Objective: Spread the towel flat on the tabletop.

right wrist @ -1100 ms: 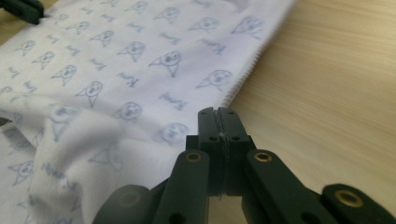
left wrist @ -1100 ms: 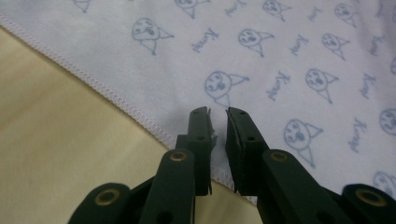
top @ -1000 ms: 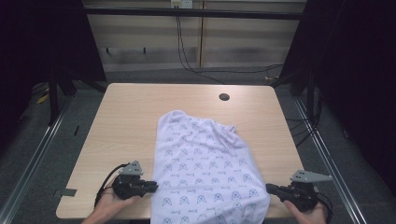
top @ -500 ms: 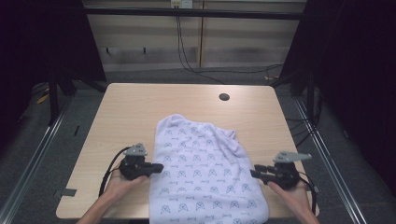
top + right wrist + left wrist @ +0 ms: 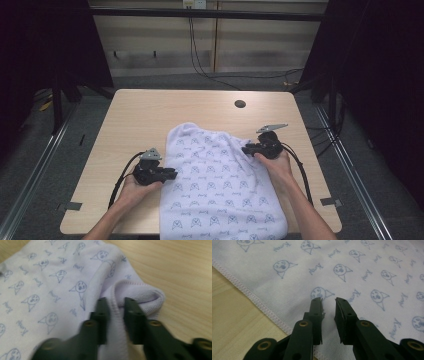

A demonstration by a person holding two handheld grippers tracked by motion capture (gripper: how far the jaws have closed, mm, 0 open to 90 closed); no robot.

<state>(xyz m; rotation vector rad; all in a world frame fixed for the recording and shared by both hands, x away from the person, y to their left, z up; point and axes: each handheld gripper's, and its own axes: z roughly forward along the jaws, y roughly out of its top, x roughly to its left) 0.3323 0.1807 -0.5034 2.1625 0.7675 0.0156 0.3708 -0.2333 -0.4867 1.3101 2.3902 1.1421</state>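
Note:
A white cloth [image 5: 215,190] printed with small blue faces lies on the wooden table [image 5: 150,115] and hangs over the near edge. My left gripper [image 5: 175,174] rests at the cloth's left hem [image 5: 262,305]. Its jaws have just been opening, and the gripper [image 5: 328,300] hovers over flat fabric with a narrow gap and nothing pinched. My right gripper [image 5: 245,148] is at the cloth's far right side. Its jaws have just been closing, and the gripper [image 5: 116,301] pinches a raised fold of the hem [image 5: 140,293].
A dark round hole [image 5: 240,104] is set in the tabletop near the far edge. Bare wood shows left of the cloth and beyond it. Dark frame posts and cables stand past the table, with metal rails [image 5: 40,165] on both sides.
My right hand has moved from the near right corner up along the cloth's right edge to its far side. My left hand has shifted slightly forward and in, onto the cloth's left hem.

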